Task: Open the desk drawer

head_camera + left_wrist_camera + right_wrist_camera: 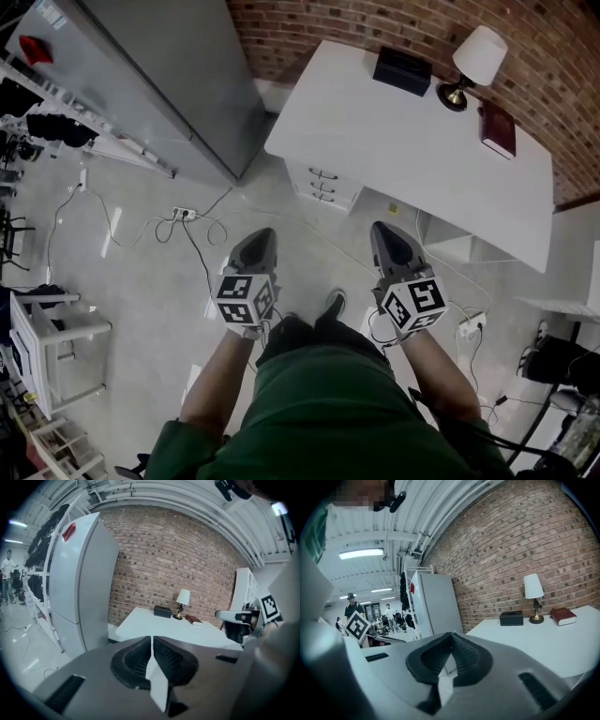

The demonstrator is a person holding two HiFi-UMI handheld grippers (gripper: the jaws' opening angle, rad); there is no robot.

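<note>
Both grippers, the left gripper point(260, 236) and the right gripper point(382, 230), hang closed on nothing, well short of the drawers point(323, 185) under the tabletop point(403, 150), so reaching with jaws together risks bumping a slim handle point(324, 173) instead of hooking it.

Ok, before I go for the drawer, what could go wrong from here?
1. The left gripper and right gripper both have their jaws shut; arriving at the slim drawer handles that way would likely knock them, not grip. Open one first.
2. Cables and a power strip lie on the floor beside the path to the desk: possible trip.
3. A hard tug might rock the lamp on the desk.
</note>
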